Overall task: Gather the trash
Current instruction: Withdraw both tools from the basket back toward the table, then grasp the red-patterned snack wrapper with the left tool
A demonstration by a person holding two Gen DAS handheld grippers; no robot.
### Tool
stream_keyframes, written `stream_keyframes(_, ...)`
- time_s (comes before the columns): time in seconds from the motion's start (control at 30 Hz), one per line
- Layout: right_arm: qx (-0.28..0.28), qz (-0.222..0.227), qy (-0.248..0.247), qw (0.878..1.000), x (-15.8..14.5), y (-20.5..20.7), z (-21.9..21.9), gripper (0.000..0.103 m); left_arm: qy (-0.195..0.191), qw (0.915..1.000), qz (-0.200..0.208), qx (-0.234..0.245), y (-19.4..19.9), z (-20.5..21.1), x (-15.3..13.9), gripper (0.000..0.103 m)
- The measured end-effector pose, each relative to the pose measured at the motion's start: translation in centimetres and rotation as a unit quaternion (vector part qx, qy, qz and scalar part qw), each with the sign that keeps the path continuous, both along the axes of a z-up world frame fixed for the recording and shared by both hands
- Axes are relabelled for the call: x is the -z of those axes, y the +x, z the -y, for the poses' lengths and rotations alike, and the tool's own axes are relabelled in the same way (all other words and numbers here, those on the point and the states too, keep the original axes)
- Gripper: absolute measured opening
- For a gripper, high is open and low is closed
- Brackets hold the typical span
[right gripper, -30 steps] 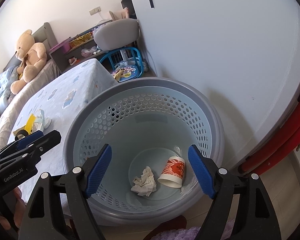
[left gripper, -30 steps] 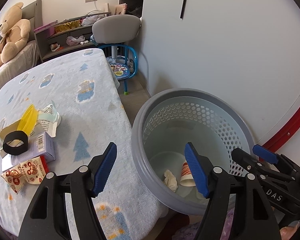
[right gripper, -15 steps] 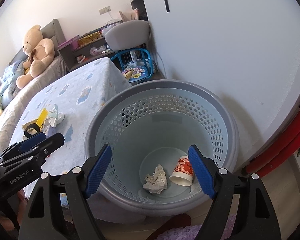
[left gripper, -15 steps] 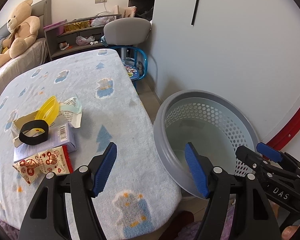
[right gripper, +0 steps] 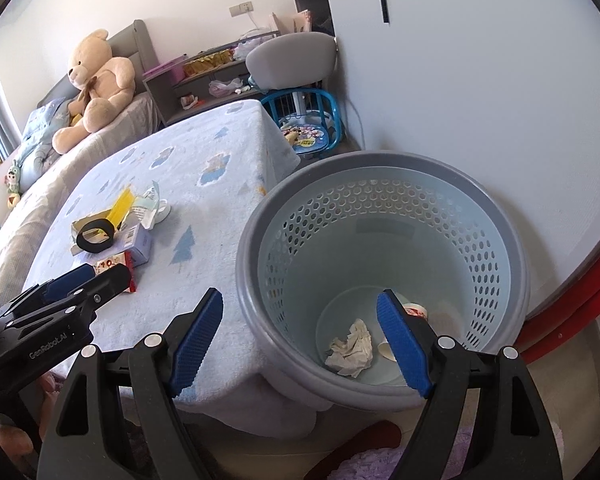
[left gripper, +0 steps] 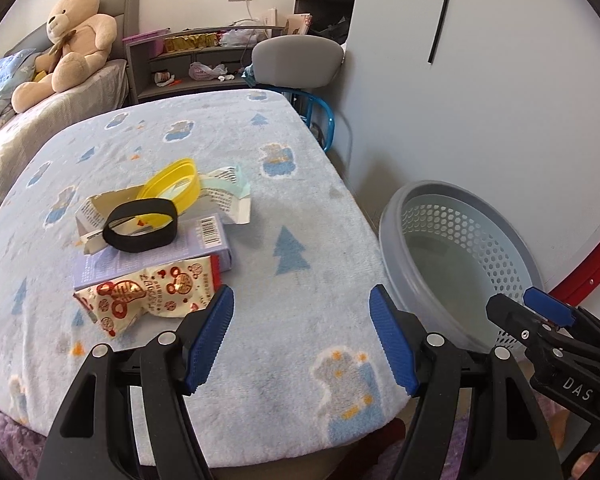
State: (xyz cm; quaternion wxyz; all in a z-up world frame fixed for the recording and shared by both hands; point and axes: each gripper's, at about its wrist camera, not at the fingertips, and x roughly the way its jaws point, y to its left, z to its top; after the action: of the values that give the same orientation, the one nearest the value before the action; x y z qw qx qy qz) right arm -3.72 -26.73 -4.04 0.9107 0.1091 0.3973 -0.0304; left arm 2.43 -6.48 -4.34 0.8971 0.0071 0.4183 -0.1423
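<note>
With both tongs, left point(left gripper: 300, 336) and right point(right gripper: 300, 344), gaping empty, pinch that snack wrapper point(left gripper: 148, 292) low against the bench point(left gripper: 300, 200).

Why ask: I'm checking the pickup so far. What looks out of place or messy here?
A heap of litter lies on the blanket-covered table: snack wrapper, small box, black band, yellow lid. The basket holds a crumpled tissue and paper cup.
</note>
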Motion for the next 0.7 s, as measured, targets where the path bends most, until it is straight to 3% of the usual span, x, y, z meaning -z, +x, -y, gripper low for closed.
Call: stream_keyframes(0.7, -0.082, -0.010, -0.018, 0.996, 0.1, 0.4, -9.6, 0.080, 0.010, 0.9931, -0.011, -0.116, 0.1, -13.5, 2.3, 0.068)
